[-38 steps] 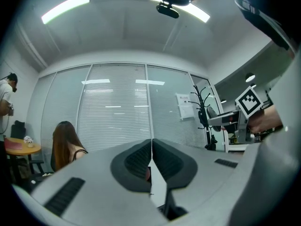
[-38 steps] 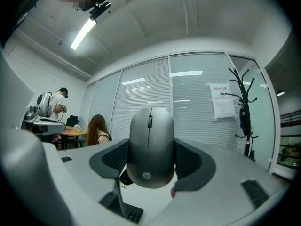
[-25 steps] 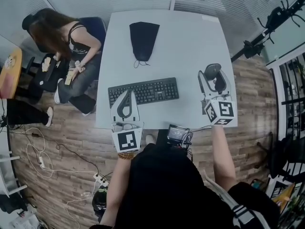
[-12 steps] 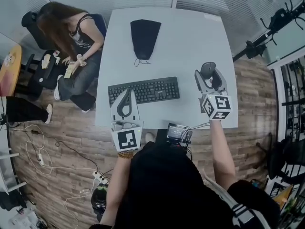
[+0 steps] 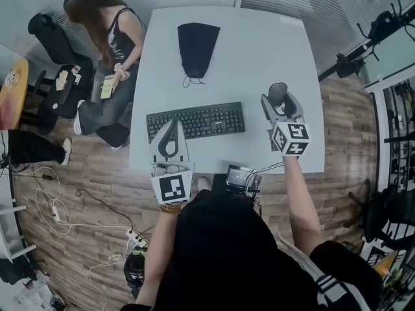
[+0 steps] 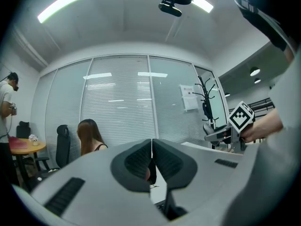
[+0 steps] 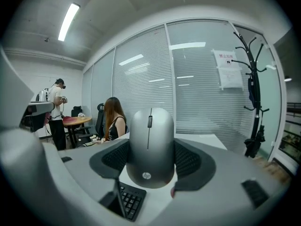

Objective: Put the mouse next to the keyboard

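Grey mouse [image 7: 151,147] clamped in right tool [image 7: 151,160]

A: Specify floor and walls.
B: Floor: brown wood-pattern plank floor [image 5: 84,225]. Walls: full-height glass partition walls with closed white horizontal blinds [image 6: 117,102].
A: Lighting?
B: Long fluorescent ceiling light strips [image 6: 62,4], lit.
A: Furniture?
B: White rectangular desk [image 5: 259,57], centre. Round orange side table [image 5: 13,99] and black office chair [image 5: 55,34], left in the head view. Black branched coat stand [image 7: 251,88] against the glass, beside a white paper notice [image 7: 227,69].
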The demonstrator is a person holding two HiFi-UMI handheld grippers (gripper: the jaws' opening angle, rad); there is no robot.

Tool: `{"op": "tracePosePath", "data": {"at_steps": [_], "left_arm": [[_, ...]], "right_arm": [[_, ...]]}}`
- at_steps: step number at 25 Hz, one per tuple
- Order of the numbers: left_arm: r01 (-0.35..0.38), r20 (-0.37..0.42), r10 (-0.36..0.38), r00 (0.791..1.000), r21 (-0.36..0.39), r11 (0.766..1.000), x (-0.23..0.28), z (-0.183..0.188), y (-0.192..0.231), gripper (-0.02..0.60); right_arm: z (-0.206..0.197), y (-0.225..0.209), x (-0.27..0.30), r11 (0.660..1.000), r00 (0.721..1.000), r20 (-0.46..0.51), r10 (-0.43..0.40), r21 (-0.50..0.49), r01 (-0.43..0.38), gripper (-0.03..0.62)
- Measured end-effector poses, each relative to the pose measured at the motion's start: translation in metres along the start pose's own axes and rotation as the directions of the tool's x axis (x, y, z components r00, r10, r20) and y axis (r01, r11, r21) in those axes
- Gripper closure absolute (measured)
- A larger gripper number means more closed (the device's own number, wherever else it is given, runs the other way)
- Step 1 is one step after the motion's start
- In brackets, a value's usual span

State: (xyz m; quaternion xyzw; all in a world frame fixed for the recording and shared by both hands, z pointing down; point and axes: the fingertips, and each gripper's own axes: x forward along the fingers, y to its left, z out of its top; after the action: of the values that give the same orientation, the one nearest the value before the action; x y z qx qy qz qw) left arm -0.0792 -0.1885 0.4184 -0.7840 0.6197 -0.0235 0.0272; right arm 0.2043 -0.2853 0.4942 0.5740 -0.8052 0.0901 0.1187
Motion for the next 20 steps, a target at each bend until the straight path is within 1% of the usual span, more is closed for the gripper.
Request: {"op": "tracePosePath", "data": {"at_steps": [9,14,20], "left_arm": [[0.0,-0.01,0.0,1.0,0.008,1.0,0.001,-0.005,-0.002,0.566],[-0.013,-0.02,0.013,1.0,0.001,1.0,0.001,-0.008,0.003,0.566],[-0.019,-0.035,0.019,0.999,0.005,1.0,0.001,-0.012,0.006,0.566]], "right_arm": [[-0.039,-0.004,0.017,1.0,0.995,-0.103,0.003,0.02,-0.001,0.301],[-0.065,-0.008,0.029,0.999,0.986,-0.168,-0.003,0.037,0.009,0.301],[-0.089,-0.011,0.042,0.998,0.975,-0.224,0.0,0.054,0.013,0.301]]}}
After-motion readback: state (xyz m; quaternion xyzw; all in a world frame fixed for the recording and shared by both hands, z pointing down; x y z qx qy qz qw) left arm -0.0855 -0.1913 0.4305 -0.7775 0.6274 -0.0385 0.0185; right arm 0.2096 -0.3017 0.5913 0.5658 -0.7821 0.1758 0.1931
